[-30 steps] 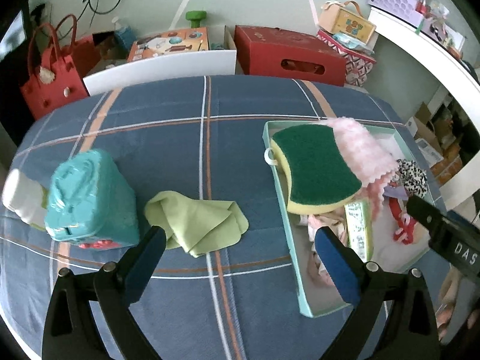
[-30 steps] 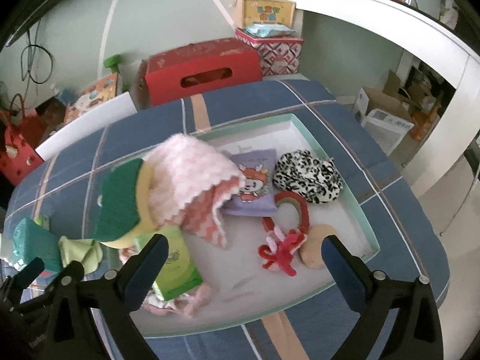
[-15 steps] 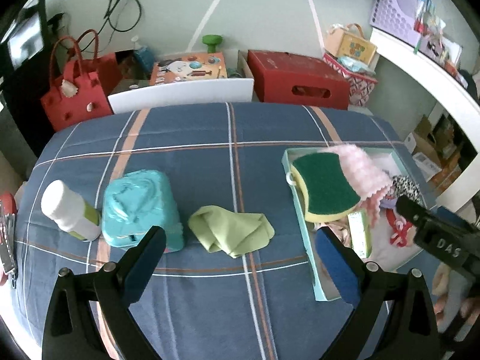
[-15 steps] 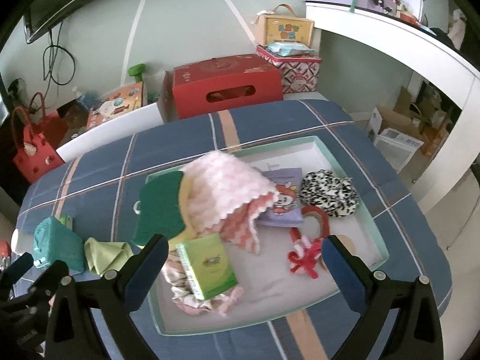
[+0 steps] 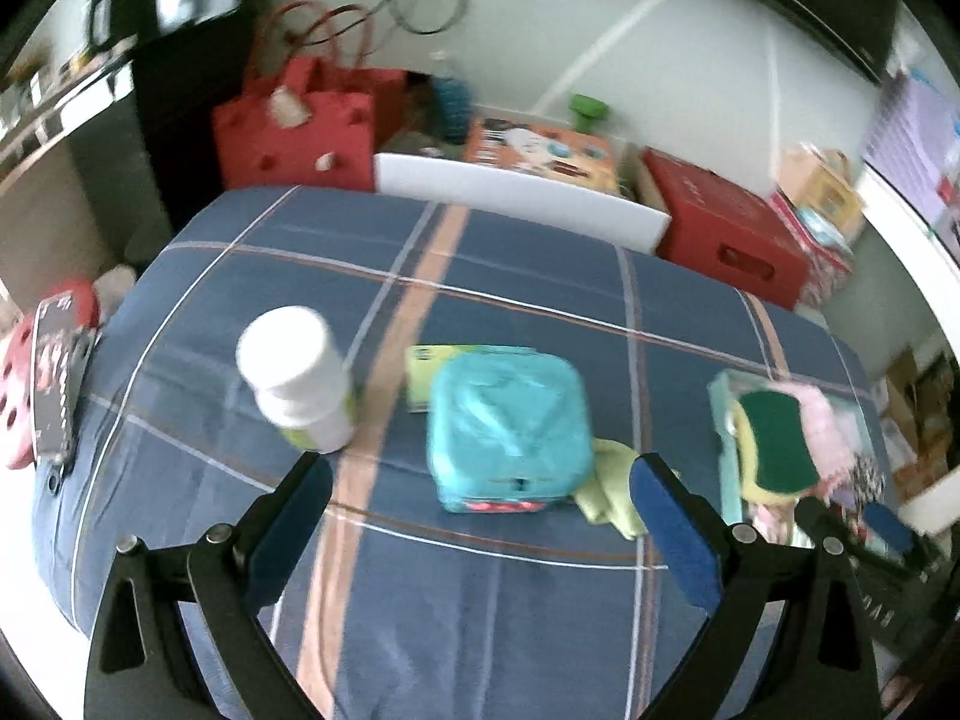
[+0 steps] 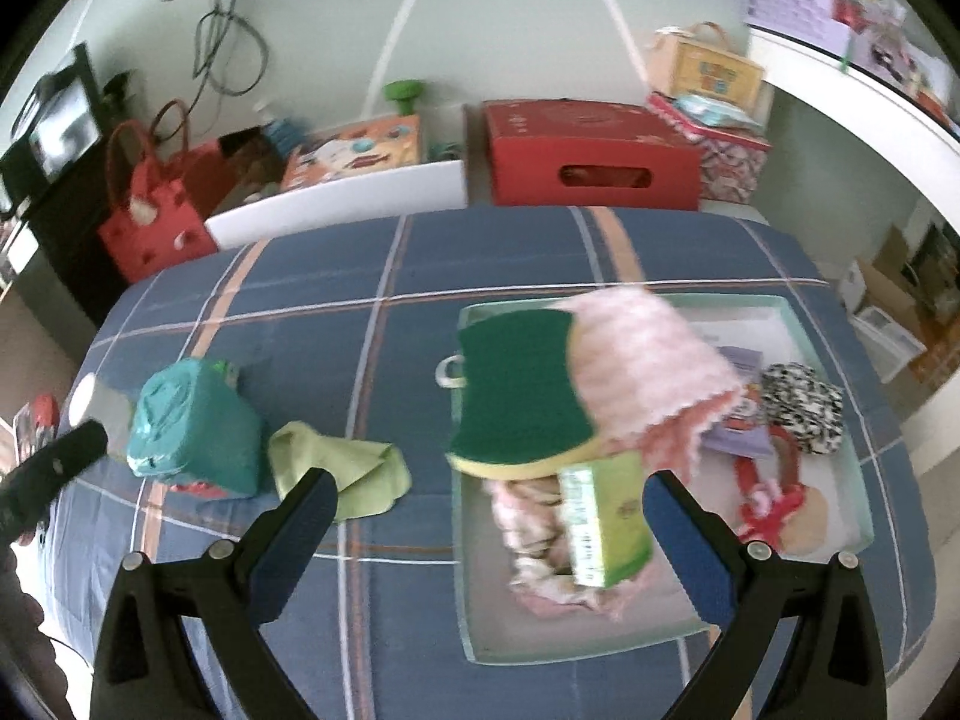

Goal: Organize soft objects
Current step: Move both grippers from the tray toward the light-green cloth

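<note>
On the bed (image 6: 540, 252), the tray (image 6: 798, 312) sits at the right. In it a sponge (image 6: 516, 384) leans over the left rim, with a fluffy cloth (image 6: 636, 360) just to its right and a small box (image 6: 600, 516) nearer, lying on a crumpled fabric (image 6: 528, 564). A spotted scrunchie (image 6: 801, 399) lies at the tray's right side, a knotted ring (image 6: 768, 498) nearer than it. Left of the tray, a folded cloth (image 6: 342, 468) lies on the cover, touching a soft pack (image 5: 510, 426) on its left. Further left stands a bottle (image 5: 294, 378). Behind the bed, a box with a slot (image 6: 594, 150) sits at the right and a handbag (image 6: 150, 222) at the far left.
</note>
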Demonstrator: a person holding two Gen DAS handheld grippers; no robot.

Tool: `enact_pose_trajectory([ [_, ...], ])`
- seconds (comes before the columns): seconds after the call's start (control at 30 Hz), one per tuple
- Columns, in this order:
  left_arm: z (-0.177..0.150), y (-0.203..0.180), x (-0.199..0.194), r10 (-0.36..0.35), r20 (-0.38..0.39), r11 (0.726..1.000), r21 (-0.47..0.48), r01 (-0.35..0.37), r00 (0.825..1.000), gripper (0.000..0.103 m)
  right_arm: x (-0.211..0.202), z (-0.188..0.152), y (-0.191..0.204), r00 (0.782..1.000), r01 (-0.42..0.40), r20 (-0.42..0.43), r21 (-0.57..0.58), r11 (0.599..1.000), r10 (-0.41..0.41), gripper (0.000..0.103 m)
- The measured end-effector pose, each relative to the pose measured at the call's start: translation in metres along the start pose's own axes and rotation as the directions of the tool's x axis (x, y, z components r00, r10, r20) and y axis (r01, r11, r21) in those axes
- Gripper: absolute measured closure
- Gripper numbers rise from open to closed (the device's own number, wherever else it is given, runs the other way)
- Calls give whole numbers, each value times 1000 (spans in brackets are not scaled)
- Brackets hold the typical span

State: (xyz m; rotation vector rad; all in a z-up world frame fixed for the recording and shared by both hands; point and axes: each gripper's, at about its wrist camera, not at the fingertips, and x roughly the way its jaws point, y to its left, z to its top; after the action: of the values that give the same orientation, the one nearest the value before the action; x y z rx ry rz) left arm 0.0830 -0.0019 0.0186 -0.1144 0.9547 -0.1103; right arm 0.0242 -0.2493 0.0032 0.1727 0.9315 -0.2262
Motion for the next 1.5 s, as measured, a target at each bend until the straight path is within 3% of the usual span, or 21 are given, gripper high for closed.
enact_pose_trajectory([
  [0.33, 1, 48, 1, 76, -9, 992, -100, -76, 997, 4, 25, -7, 49, 998, -42, -59, -81, 996, 37, 0],
  [0.63, -7, 69, 16, 150, -64, 983, -98, -156, 987, 4, 41, -12, 87, 993, -62, -104, -161, 985, 46, 0],
  [1.5, -19, 69, 58, 165, -178, 982, -62, -178, 970, 4, 104, -17, 106, 981, -49, -194, -238, 970, 2, 0],
])
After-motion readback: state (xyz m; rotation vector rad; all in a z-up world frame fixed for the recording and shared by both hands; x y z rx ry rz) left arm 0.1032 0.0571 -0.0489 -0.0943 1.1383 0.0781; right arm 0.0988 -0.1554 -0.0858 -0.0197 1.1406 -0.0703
